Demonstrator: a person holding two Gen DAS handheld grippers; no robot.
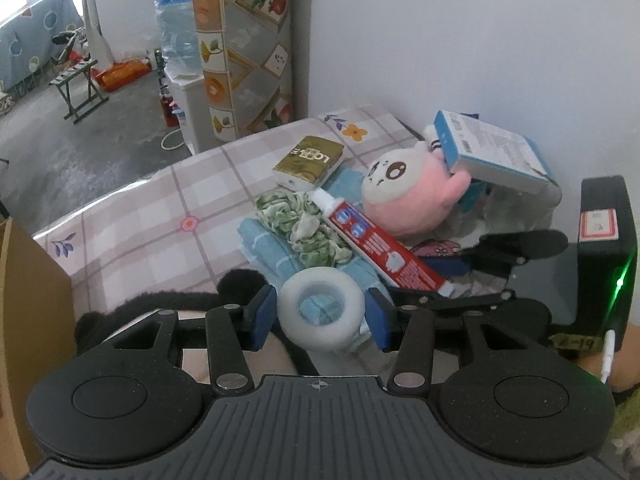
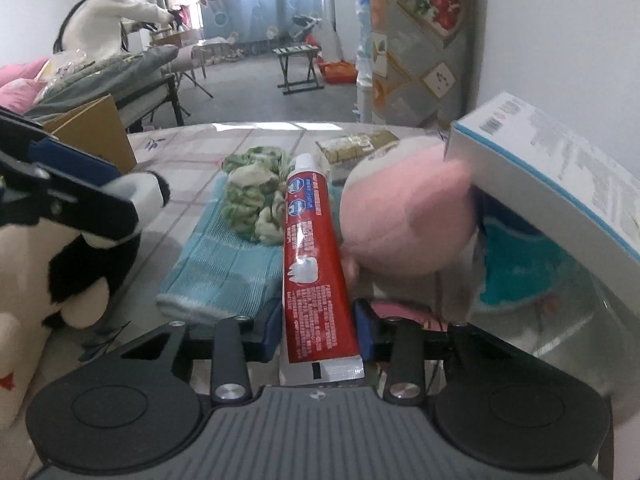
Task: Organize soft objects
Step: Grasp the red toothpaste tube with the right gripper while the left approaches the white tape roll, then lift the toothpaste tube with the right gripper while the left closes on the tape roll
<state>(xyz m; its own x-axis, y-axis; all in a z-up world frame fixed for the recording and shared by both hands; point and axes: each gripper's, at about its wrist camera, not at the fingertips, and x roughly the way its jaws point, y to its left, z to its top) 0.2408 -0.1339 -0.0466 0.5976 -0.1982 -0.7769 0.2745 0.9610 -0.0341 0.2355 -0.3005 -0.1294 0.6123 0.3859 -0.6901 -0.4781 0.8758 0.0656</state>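
White tape roll point(image 1: 322, 310) clamped between the blue fingers point(image 1: 262, 316) of the left gripper point(image 1: 322, 314), raised off the checked tabletop point(image 1: 160, 216), likely to get it clear of the soft pile. Red toothpaste tube point(image 2: 306, 256) lying between the right gripper point(image 2: 318, 326) fingers point(image 2: 366, 330), half open, nearly touching; real grip unclear. Propped on blue towel point(image 2: 224, 268) beside green scrunchie point(image 2: 252, 196) and pink plush point(image 2: 404, 216), under a leaning box point(image 2: 560, 184).

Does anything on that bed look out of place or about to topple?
Yes: the blue and white box sits tilted, propped on the pink plush toy. The toothpaste tube and that box are hard things among the soft ones.
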